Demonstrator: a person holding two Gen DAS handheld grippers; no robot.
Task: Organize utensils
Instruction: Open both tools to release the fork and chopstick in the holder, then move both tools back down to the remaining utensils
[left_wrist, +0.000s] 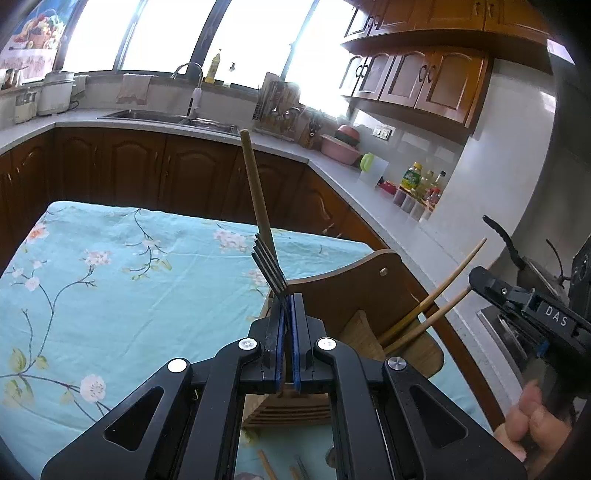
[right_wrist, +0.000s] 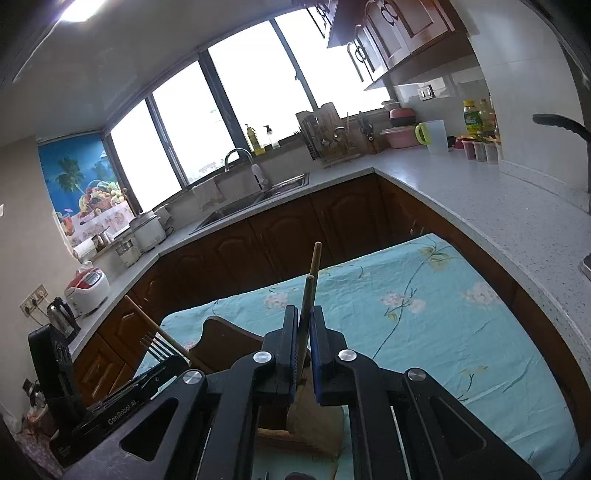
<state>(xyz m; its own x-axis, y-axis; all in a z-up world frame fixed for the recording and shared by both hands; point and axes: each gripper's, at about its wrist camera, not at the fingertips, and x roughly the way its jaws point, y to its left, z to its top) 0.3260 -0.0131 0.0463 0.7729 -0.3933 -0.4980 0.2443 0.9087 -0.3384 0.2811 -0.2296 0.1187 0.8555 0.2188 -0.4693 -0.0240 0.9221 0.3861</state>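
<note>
Left wrist: one fork, two chopsticks, one holder.

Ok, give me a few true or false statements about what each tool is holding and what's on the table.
1. The left tool is shut on a metal fork, with the tines sticking out past its tips. True.
2. The right tool holds nothing. False: it is shut on wooden chopsticks.
3. The tablecloth is plain red. False: it is light blue with a flower print.
4. A wooden holder stands on the table. True.
</note>
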